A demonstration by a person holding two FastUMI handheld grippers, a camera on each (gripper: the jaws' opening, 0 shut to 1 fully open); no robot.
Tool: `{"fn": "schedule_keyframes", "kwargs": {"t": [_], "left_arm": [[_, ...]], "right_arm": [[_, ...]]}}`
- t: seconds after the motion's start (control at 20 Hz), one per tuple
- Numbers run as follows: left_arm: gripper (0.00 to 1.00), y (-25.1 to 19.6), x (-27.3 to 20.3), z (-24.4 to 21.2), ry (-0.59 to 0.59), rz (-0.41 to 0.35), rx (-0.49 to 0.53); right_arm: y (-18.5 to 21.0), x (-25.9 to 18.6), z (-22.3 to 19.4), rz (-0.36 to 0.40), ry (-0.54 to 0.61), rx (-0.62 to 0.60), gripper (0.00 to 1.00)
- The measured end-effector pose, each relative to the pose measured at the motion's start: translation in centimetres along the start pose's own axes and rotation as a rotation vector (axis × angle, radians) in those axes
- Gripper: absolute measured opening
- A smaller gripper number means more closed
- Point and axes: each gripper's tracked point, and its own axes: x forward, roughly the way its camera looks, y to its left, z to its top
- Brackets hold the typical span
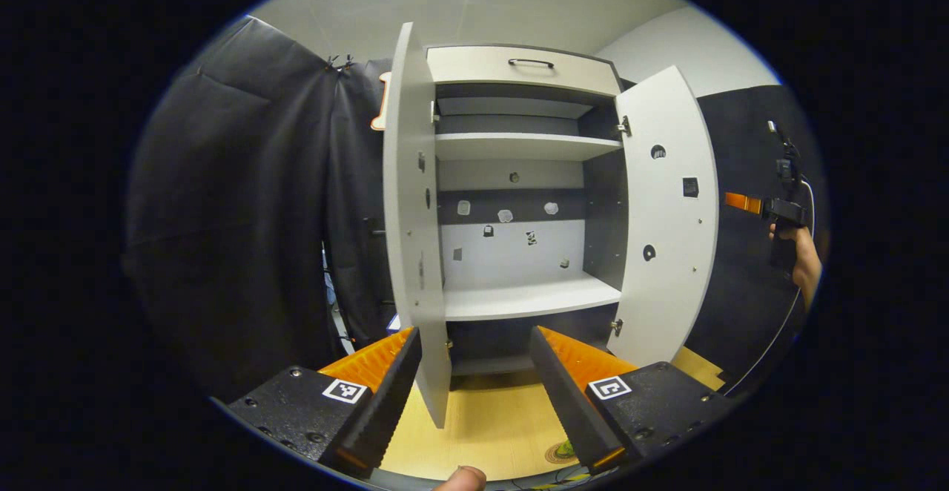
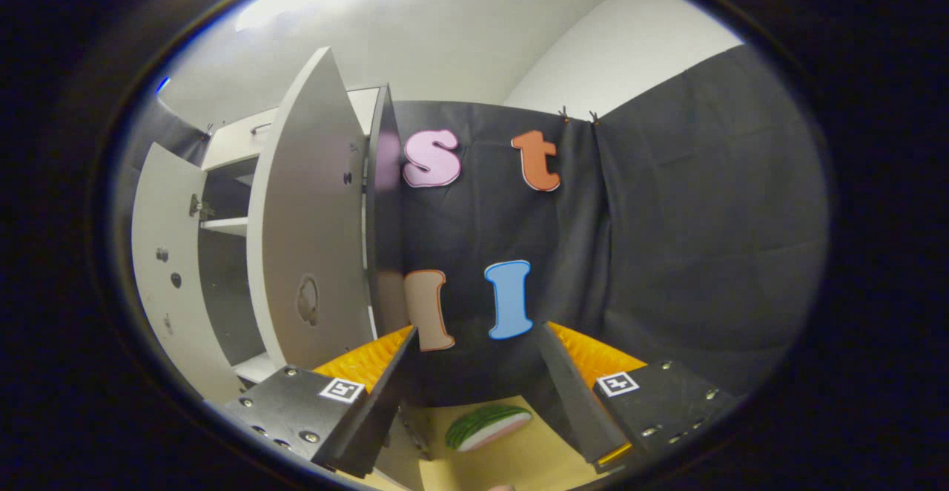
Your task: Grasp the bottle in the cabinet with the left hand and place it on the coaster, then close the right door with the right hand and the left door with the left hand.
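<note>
1. Left gripper view: the left hand-held gripper point(image 1: 474, 394) has its fingers spread wide with nothing between them. It's aimed straight at the cabinet point(image 1: 519, 202).
2. Both doors hang open. The left door point(image 1: 415, 231) is nearly edge-on at about 10 o'clock from the fingers, and its bottom corner dips down between them, though I can't tell if it touches either one. The right door point(image 1: 667, 216) swings out at 2 o'clock.
3. Cabinet shelves point(image 1: 530, 298) look bare; just small stickers on the back panel. A drawer point(image 1: 523, 67) with a dark handle sits up top.
4. Bottle: I can't spot it anywhere in either view. At 5 o'clock in the left gripper view, on the table point(image 1: 489, 424), there's a little round thing point(image 1: 561, 452) right by the right fingertip. It might be the coaster, but it's too cut off to say.
5. Way over at 3 o'clock in that view, a hand point(image 1: 804, 265) holds the right hand-held gripper point(image 1: 745, 202), well clear of the right door. From that angle I can't tell how its jaws stand.
6. Right gripper view: the right hand-held gripper point(image 2: 474, 394) is wide open too, holding nothing, facing the booth wall point(image 2: 667, 254). The cabinet point(image 2: 222, 216) is off at 9 o'clock with its right door point(image 2: 311, 231) nearest.
7. A green and white striped thing point(image 2: 485, 426) lies on the table point(image 2: 534, 454) at 6 o'clock between the fingers.
</note>
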Motion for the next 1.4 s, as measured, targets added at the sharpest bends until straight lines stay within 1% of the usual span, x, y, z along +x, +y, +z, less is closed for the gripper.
{"fn": "schedule_keyframes", "kwargs": {"t": [0.1,0.15,0.2,0.25,0.3,0.35,0.4,0.45,0.5,0.55,0.6,0.65,0.75,0.8,0.85,0.9,0.95,1.0,1.05,1.1,1.2,1.25,1.3,1.35,1.4], "left_arm": [[0.93,1.4,0.1,-0.6,0.015,0.020,0.008],[0.96,2.0,0.2,-0.9,0.022,0.030,0.013],[0.93,2.6,0.3,-1.0,0.027,0.039,0.017],[0.96,3.1,0.4,-1.1,0.032,0.048,0.017],[0.96,3.3,0.6,-1.4,0.039,0.049,0.013],[0.93,3.6,0.7,-1.4,0.042,0.050,0.005],[0.93,3.9,0.9,-1.6,0.046,0.052,-0.003],[0.93,4.2,1.0,-1.8,0.053,0.055,-0.011],[0.93,4.3,1.2,-2.0,0.058,0.054,-0.019],[0.93,4.4,1.4,-2.2,0.065,0.053,-0.027],[0.93,4.5,1.5,-2.4,0.071,0.053,-0.033],[0.93,4.4,1.7,-2.5,0.074,0.050,-0.038],[0.93,4.3,2.2,-2.7,0.081,0.047,-0.040],[0.93,4.2,2.4,-2.6,0.080,0.044,-0.041],[0.93,3.9,2.6,-2.6,0.079,0.038,-0.040],[0.93,3.6,2.7,-2.8,0.082,0.034,-0.038],[0.93,3.4,2.9,-2.9,0.085,0.031,-0.036],[0.93,3.2,3.0,-3.0,0.087,0.029,-0.034],[0.93,3.1,3.1,-3.1,0.090,0.030,-0.030],[0.93,2.8,3.3,-3.2,0.091,0.029,-0.029],[0.93,2.4,3.5,-3.3,0.094,0.026,-0.029],[0.93,2.2,3.6,-3.4,0.095,0.024,-0.028],[0.93,2.0,3.8,-3.3,0.092,0.022,-0.026],[0.93,1.8,4.0,-3.2,0.089,0.021,-0.023],[0.93,1.9,4.1,-3.2,0.087,0.028,-0.022]], "right_arm": [[1.6,0.4,-0.9,0.025,0.016,0.000,0.98],[2.5,0.5,-1.2,0.036,0.019,-0.015,0.98],[3.4,0.6,-1.4,0.047,0.015,-0.035,0.98],[4.2,0.5,-1.0,0.061,-0.006,-0.043,0.98],[5.1,0.5,-1.1,0.075,-0.008,-0.061,0.98],[5.2,0.2,-0.9,0.058,-0.024,-0.089,0.98],[5.0,0.1,-0.6,0.041,-0.040,-0.124,0.98],[5.0,0.0,-0.3,0.028,-0.054,-0.163,0.95],[5.2,0.0,0.0,0.017,-0.071,-0.191,0.95],[5.4,0.1,0.1,0.019,-0.067,-0.197,0.95],[5.4,0.0,-0.2,0.024,-0.058,-0.187,0.95],[5.4,-0.1,-0.3,0.023,-0.052,-0.174,0.98],[5.5,0.0,-0.3,0.021,-0.049,-0.166,0.92],[5.6,-0.1,-0.2,0.022,-0.046,-0.162,0.92],[5.8,-0.2,-0.2,0.036,-0.045,-0.150,0.92],[6.4,-0.3,-0.4,0.061,-0.038,-0.139,0.98],[7.2,-0.5,-0.6,0.080,-0.034,-0.133,0.95],[8.1,-0.7,-0.6,0.095,-0.033,-0.133,0.98],[8.6,-0.7,-0.6,0.100,-0.034,-0.137,0.92],[8.6,-0.7,-0.5,0.098,-0.038,-0.140,0.95],[9.3,-0.9,-0.7,0.102,-0.039,-0.130,0.95],[9.9,-1.0,-0.9,0.114,-0.035,-0.115,0.91],[10.7,-1.1,-1.2,0.136,-0.028,-0.101,0.95],[11.4,-1.2,-1.3,0.150,-0.023,-0.089,0.92],[11.8,-1.2,-1.5,0.153,-0.020,-0.084,0.92]]}}
